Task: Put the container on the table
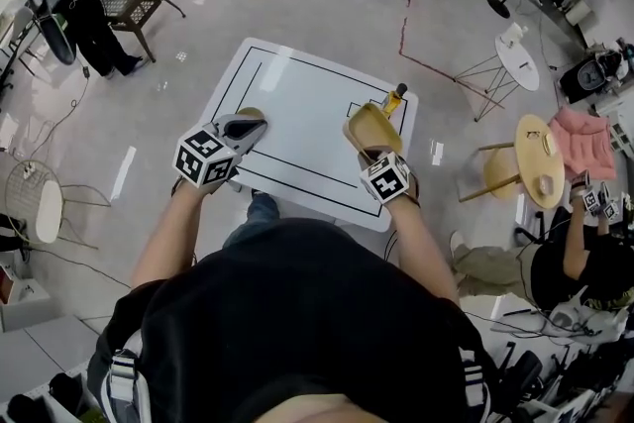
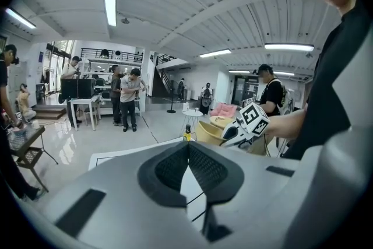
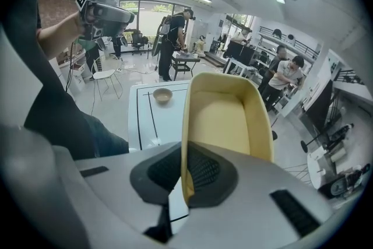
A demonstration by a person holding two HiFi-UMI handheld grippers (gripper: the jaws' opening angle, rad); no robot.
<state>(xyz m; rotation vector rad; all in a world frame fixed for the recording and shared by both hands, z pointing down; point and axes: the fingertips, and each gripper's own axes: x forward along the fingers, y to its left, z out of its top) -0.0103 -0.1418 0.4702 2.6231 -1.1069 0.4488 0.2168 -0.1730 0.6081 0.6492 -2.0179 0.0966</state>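
There are two tongs, one yellow container, one small bowl and one bottle over a single white tabletop [image 1: 297, 129] marked with a black rectangle. The container [image 3: 224, 114] is an open yellow tub. Its inside shows only its own plain yellow walls and floor. The bowl [image 3: 162, 95] stands on the tabletop near the far left corner of the black rectangle, and what it holds cannot be made out. The bottle [image 1: 394, 99], with a yellow band and a dark cap, stands upright at the far right corner of the tabletop. The right tongs [image 3: 185, 166] are closed tight on the near wall of the container, the rim pinched between the two pads. The container is held over the right side of the tabletop, just before the bottle. Whether its base touches the surface cannot be told. The left tongs [image 2: 187, 146] have their pads pressed together at the tips with nothing between them. They hang over the left side of the tabletop, well apart from the container, with their tips just beside the bowl in the head view.
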